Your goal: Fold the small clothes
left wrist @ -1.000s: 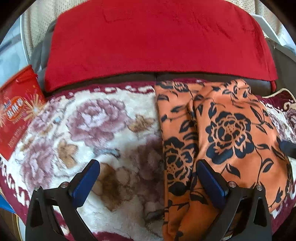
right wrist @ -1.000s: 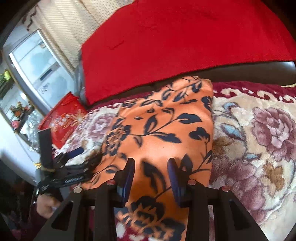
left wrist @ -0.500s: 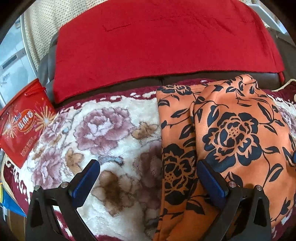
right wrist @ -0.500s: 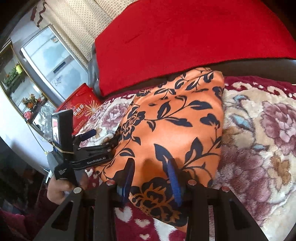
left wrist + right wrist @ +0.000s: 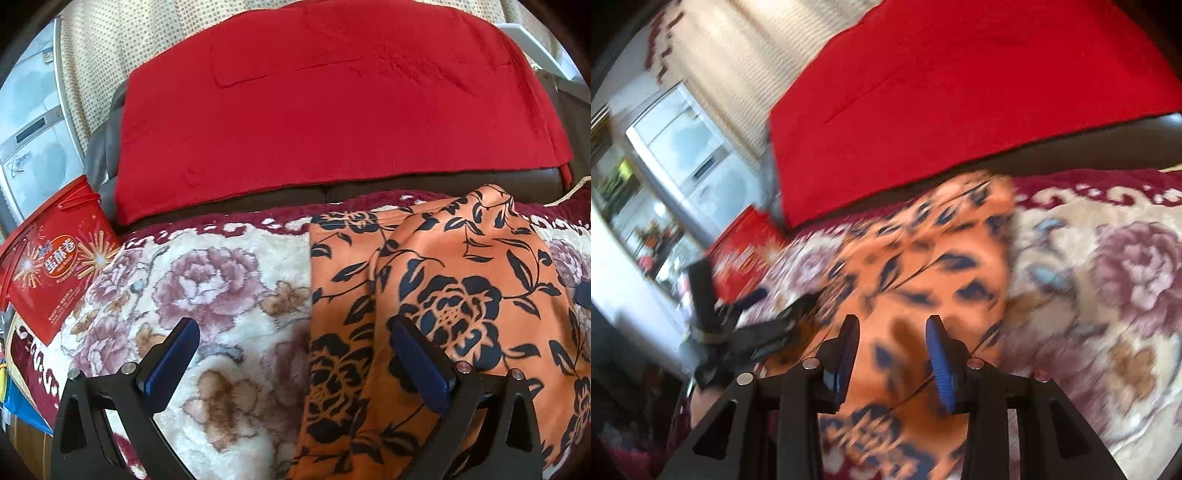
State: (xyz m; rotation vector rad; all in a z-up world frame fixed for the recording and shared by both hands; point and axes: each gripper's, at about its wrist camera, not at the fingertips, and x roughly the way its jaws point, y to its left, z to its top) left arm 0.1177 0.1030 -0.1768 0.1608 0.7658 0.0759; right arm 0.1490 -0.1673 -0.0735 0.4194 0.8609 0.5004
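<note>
Orange floral garment lies folded lengthwise on the sofa's plush floral blanket, near its back edge. Left gripper and right gripper hover, jaws released, the right's just widening, likely repositioning.

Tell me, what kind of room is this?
Probably a living room at home. A dark sofa has a red throw over its back and a flowery plush blanket on its seat, with curtains behind. An orange flowered garment lies on the blanket.

garment on blanket, bag left, throw behind
</note>
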